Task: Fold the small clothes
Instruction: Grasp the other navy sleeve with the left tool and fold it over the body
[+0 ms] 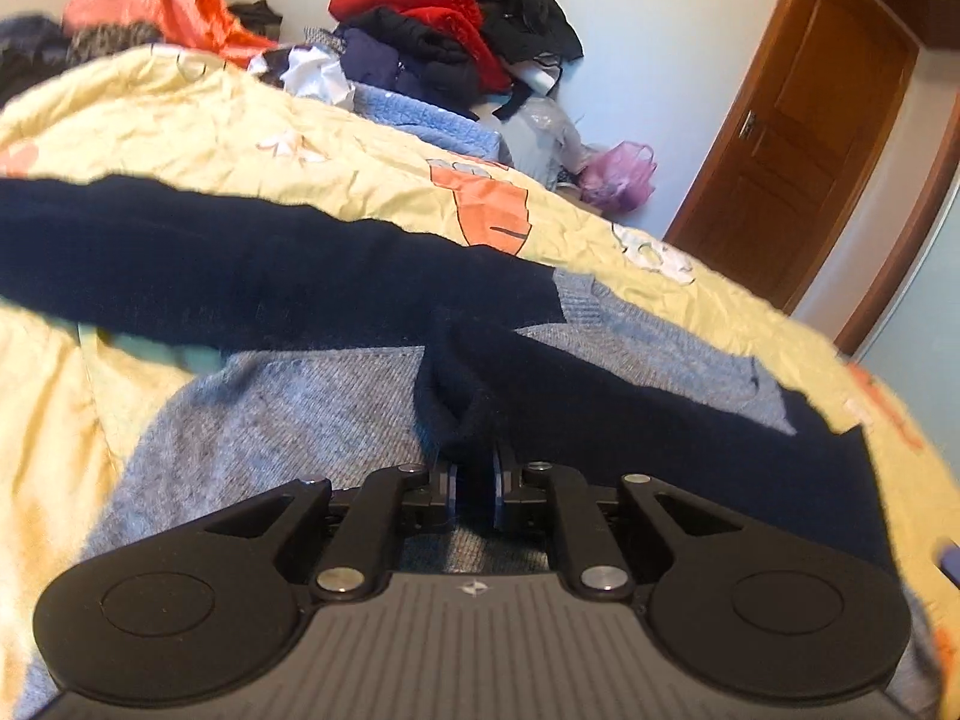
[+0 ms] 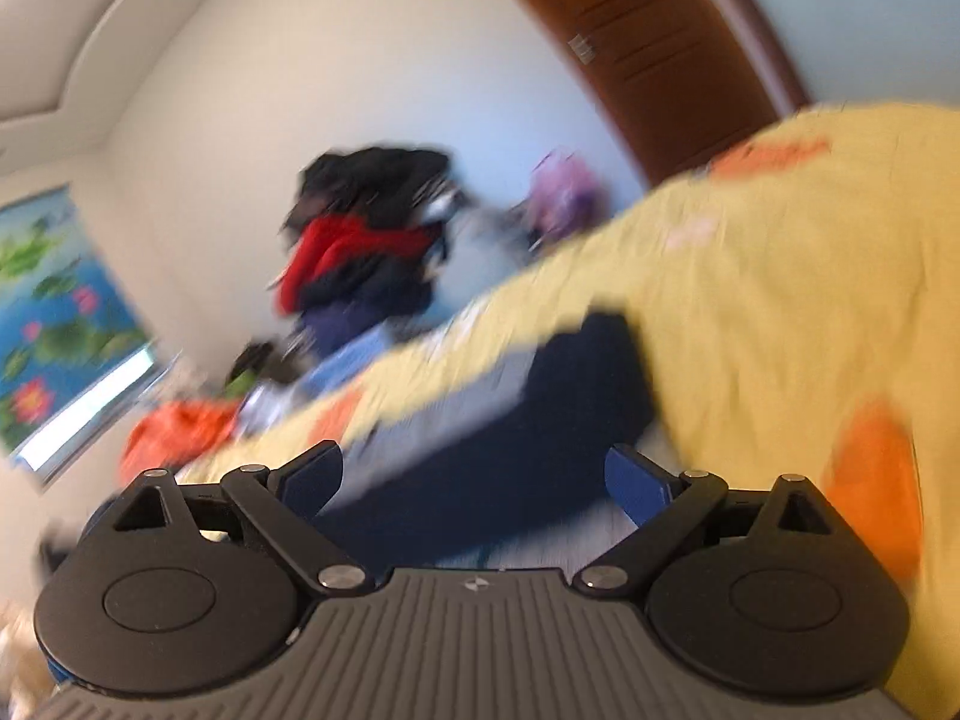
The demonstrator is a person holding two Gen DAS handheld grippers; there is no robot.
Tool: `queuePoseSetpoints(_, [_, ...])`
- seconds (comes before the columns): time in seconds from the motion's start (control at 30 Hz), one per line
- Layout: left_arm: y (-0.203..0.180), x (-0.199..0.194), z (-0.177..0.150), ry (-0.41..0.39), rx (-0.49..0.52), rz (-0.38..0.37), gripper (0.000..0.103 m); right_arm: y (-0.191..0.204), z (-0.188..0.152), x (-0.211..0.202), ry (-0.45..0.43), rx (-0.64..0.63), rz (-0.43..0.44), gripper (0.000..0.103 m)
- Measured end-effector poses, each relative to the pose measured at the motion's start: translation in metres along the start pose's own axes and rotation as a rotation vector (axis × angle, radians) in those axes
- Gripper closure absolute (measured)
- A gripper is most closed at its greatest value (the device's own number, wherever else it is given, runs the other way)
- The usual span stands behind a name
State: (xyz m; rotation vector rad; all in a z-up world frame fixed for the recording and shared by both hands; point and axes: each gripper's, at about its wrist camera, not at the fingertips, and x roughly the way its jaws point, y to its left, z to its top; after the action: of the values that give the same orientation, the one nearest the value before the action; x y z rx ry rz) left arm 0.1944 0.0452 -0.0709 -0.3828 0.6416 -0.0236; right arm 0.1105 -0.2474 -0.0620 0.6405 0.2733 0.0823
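A small grey-blue knit sweater (image 1: 288,402) with navy sleeves lies on the yellow patterned bedsheet (image 1: 180,132). My left gripper (image 1: 474,468) is shut on a bunched fold of the navy sleeve (image 1: 456,396), which rises between the pads. The other navy sleeve (image 1: 180,252) stretches out to the left. In the blurred right wrist view the same sweater (image 2: 480,414) lies ahead on the sheet (image 2: 780,300). My right gripper (image 2: 474,480) stands open just short of it, with nothing pinched between its blue pads.
A heap of red, black and navy clothes (image 1: 444,30) sits at the far end of the bed, with an orange garment (image 1: 162,6) to its left. A purple bag (image 1: 618,174) and a wooden door (image 1: 798,120) lie beyond. The bed's right edge is close.
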Motion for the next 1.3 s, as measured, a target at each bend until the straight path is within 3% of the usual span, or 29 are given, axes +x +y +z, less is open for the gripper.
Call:
queuePoseSetpoints(0.07, [0.000, 0.003, 0.004, 0.002, -0.030, -0.020, 0.093, 0.008, 0.020, 0.042, 0.075, -0.042, -0.018, 0.006])
queuePoseSetpoints(0.13, [-0.002, 0.005, 0.004, 0.002, -0.021, -0.017, 0.093, 0.018, 0.025, 0.085, 0.159, -0.152, -0.117, 0.007])
queuePoseSetpoints(0.2, [-0.002, 0.006, 0.004, 0.001, -0.022, -0.018, 0.093, 0.023, 0.018, 0.119, 0.231, -0.293, -0.228, 0.015])
queuePoseSetpoints(0.23, [-0.001, 0.006, 0.004, 0.001, -0.029, -0.023, 0.092, 0.021, 0.010, 0.133, 0.274, -0.359, -0.276, 0.013])
queuePoseSetpoints(0.3, [0.003, 0.006, 0.005, 0.002, -0.050, -0.037, 0.092, 0.026, -0.005, 0.140, 0.277, -0.530, -0.322, 0.009])
queuePoseSetpoints(0.43, [0.005, 0.006, 0.011, 0.031, -0.025, -0.047, 0.091, 0.025, -0.003, 0.147, 0.293, -0.521, -0.311, 0.001])
queuePoseSetpoints(0.5, [0.009, -0.006, 0.019, 0.049, 0.028, -0.045, 0.083, 0.026, -0.005, 0.146, 0.293, -0.531, -0.312, 0.001])
queuePoseSetpoints(0.53, [0.016, -0.019, 0.023, 0.012, 0.045, -0.032, 0.075, 0.026, -0.005, 0.144, 0.292, -0.527, -0.308, 0.001])
queuePoseSetpoints(0.6, [0.045, -0.049, 0.034, -0.107, 0.031, -0.009, 0.049, 0.026, -0.009, 0.141, 0.289, -0.528, -0.305, 0.001])
queuePoseSetpoints(0.63, [0.065, -0.061, 0.041, -0.157, -0.015, 0.013, 0.022, 0.026, -0.007, 0.141, 0.287, -0.525, -0.302, 0.001])
queuePoseSetpoints(0.67, [0.092, -0.073, 0.051, -0.206, -0.094, 0.049, 0.007, 0.026, -0.007, 0.140, 0.285, -0.521, -0.299, 0.001])
queuePoseSetpoints(0.73, [0.149, -0.088, 0.071, -0.261, -0.272, 0.106, 0.006, 0.027, -0.007, 0.140, 0.283, -0.525, -0.300, 0.001])
queuePoseSetpoints(0.87, [0.263, -0.089, 0.095, -0.229, -0.677, 0.151, 0.006, 0.026, -0.006, 0.138, 0.280, -0.526, -0.298, 0.001])
queuePoseSetpoints(0.93, [0.296, -0.089, 0.099, -0.247, -0.760, 0.198, 0.006, 0.026, -0.006, 0.138, 0.278, -0.525, -0.296, 0.001])
queuePoseSetpoints(1.0, [0.313, -0.082, 0.103, -0.238, -0.767, 0.242, 0.007, 0.026, -0.007, 0.138, 0.278, -0.526, -0.296, 0.001])
queuePoseSetpoints(1.13, [0.315, -0.070, 0.112, -0.269, -0.655, 0.295, 0.008, 0.026, -0.007, 0.138, 0.279, -0.527, -0.296, 0.000])
queuePoseSetpoints(1.2, [0.310, -0.064, 0.114, -0.281, -0.586, 0.339, 0.016, 0.026, -0.007, 0.138, 0.278, -0.527, -0.296, 0.000])
queuePoseSetpoints(1.27, [0.305, -0.053, 0.118, -0.247, -0.510, 0.432, 0.092, 0.026, -0.007, 0.138, 0.278, -0.526, -0.296, 0.000])
queuePoseSetpoints(1.3, [0.306, -0.047, 0.118, -0.221, -0.490, 0.469, 0.098, 0.026, -0.007, 0.138, 0.278, -0.527, -0.296, 0.000])
